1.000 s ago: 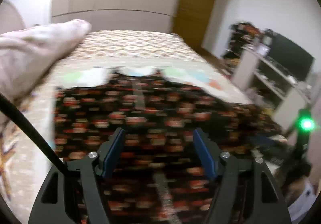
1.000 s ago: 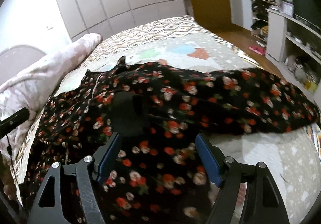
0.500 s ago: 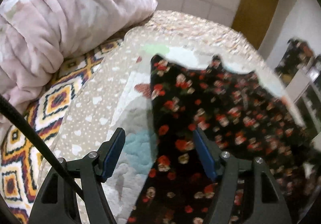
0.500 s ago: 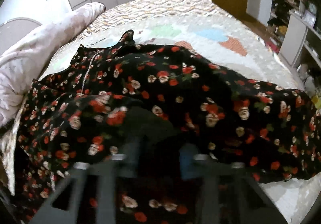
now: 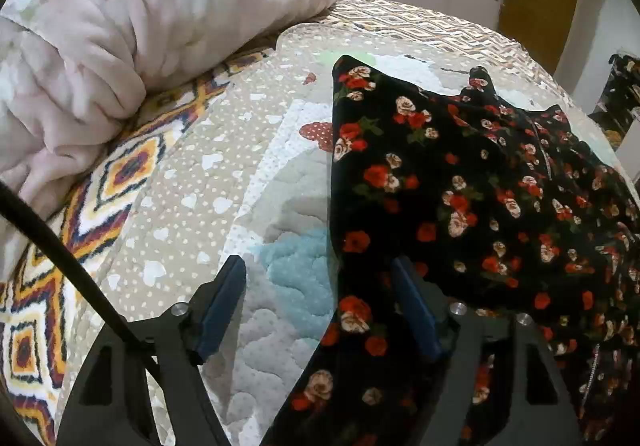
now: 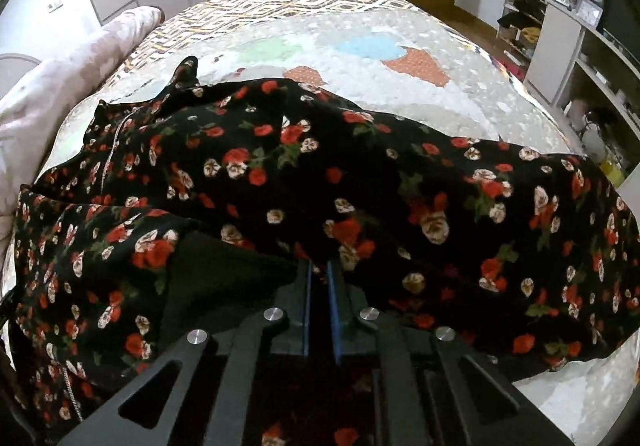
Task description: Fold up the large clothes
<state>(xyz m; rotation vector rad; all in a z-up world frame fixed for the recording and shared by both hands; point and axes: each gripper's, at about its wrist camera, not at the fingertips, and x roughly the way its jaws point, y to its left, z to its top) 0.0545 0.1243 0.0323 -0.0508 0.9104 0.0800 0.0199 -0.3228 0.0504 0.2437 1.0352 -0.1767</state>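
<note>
Right tongs (image 6: 319, 278) clamped on black floral dress (image 6: 320, 182) spread over quilted bedspread (image 6: 360, 42); left tongs (image 5: 320, 282), jaws just widened, straddle its edge without gripping. Grasp step; next, left must close on the hem.

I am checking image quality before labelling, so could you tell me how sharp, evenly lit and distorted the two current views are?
Left wrist: sharp, soft even light, fisheye bends the bed. Right wrist: sharp, floral dress dark, shelves bowed at the dark rim.
</note>
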